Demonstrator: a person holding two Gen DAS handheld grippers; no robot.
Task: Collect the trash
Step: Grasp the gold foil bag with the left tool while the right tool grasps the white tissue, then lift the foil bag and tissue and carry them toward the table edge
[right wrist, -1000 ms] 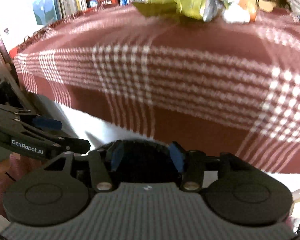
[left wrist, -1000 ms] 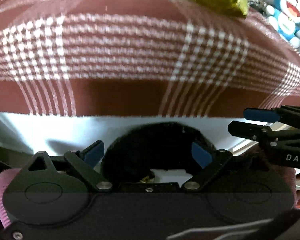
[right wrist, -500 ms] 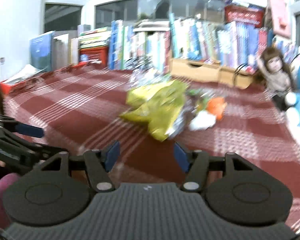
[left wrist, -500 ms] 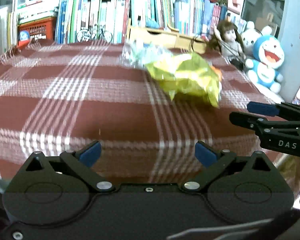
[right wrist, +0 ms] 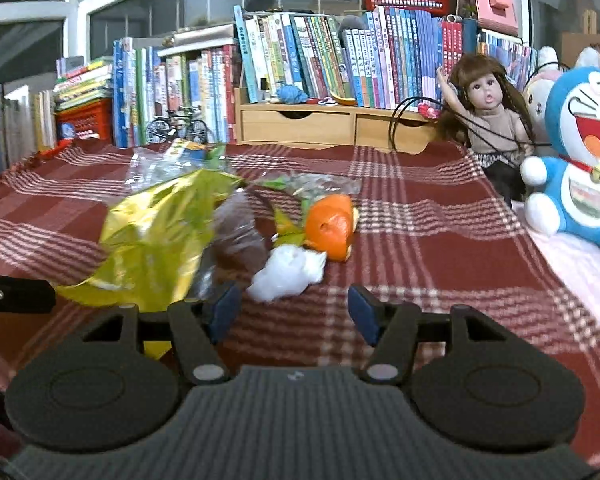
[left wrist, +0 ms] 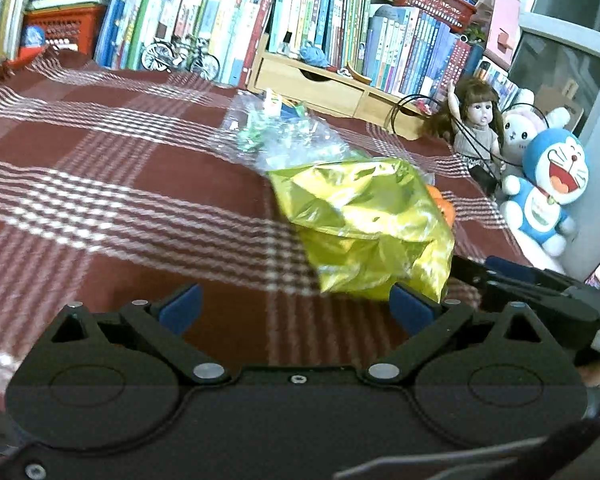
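We had both tongs low over the plaid-covered bench [right wrist: 440,240], and neither held anything. The left tongs [left wrist: 296,306] stood spread wide, their blue pads apart at the bottom centre of the left wrist view. The right tongs [right wrist: 294,312] were parted too, somewhat less widely, and empty.

The trash lay in one loose heap in the middle of the cloth. The crumpled yellow foil bag [left wrist: 364,224] sat just ahead of the left tongs, right of centre in that view, its near corner close to the right-hand pad. Behind it, toward the upper middle, lay a clear plastic wrapper [left wrist: 276,136]. In the right wrist view a white tissue wad [right wrist: 288,274] lay just ahead of the right tongs, slightly left of centre, with the orange peel [right wrist: 330,228] touching it from behind and a cloudy plastic piece [right wrist: 236,232] beside the bag.

We judged several risks from here. The foil bag was puffy and slick, so a shallow pinch could slide off its corner. The two tongs sat close together, as the right tongs [left wrist: 532,292] showed at the right edge of the left view, and both reaching into the heap could collide. A low scoop could snag the cloth, and the tissue and peel might come apart or scatter toward the doll [right wrist: 488,112] and blue plush toy [right wrist: 580,160] at the right.
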